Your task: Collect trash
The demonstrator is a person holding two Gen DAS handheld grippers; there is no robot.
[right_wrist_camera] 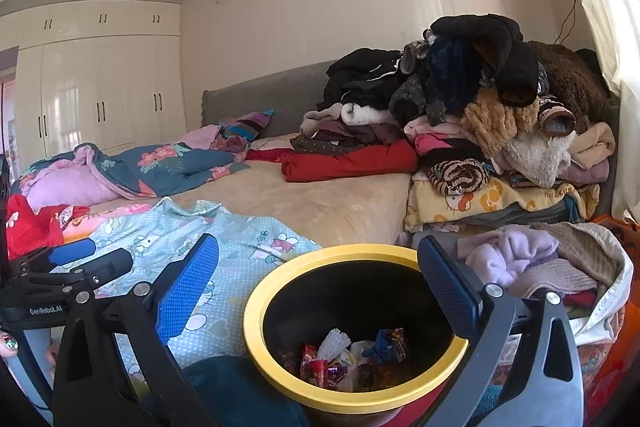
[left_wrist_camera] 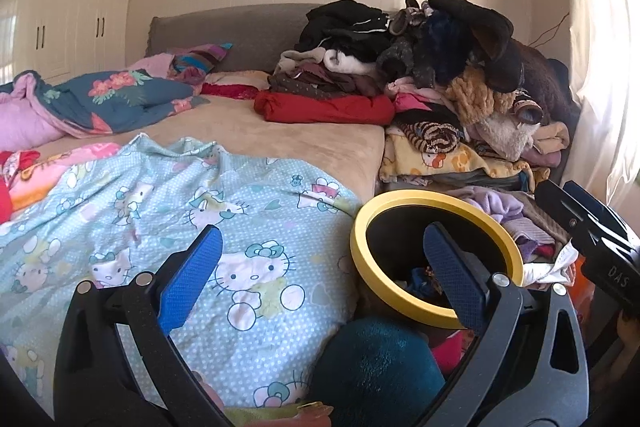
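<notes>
A black bin with a yellow rim (right_wrist_camera: 256,311) stands beside the bed, low in both wrist views (left_wrist_camera: 356,239). Crumpled wrappers and tissue (right_wrist_camera: 344,359) lie at its bottom. My right gripper (right_wrist_camera: 318,287) is open over the bin's near side, its right finger in front of the rim, nothing between the pads. My left gripper (left_wrist_camera: 320,279) is open too and holds nothing; its left pad hangs over the quilt, its right pad in front of the bin mouth. Each gripper shows at the edge of the other's view: the left (right_wrist_camera: 100,257), the right (left_wrist_camera: 576,215).
A bed with a light blue cartoon-cat quilt (left_wrist_camera: 168,211) lies left of the bin. A tall pile of clothes (right_wrist_camera: 480,115) rises behind and right of it. A teal fuzzy thing (left_wrist_camera: 376,363) sits just below the bin. A white wardrobe (right_wrist_camera: 100,95) is far left, a curtain on the right.
</notes>
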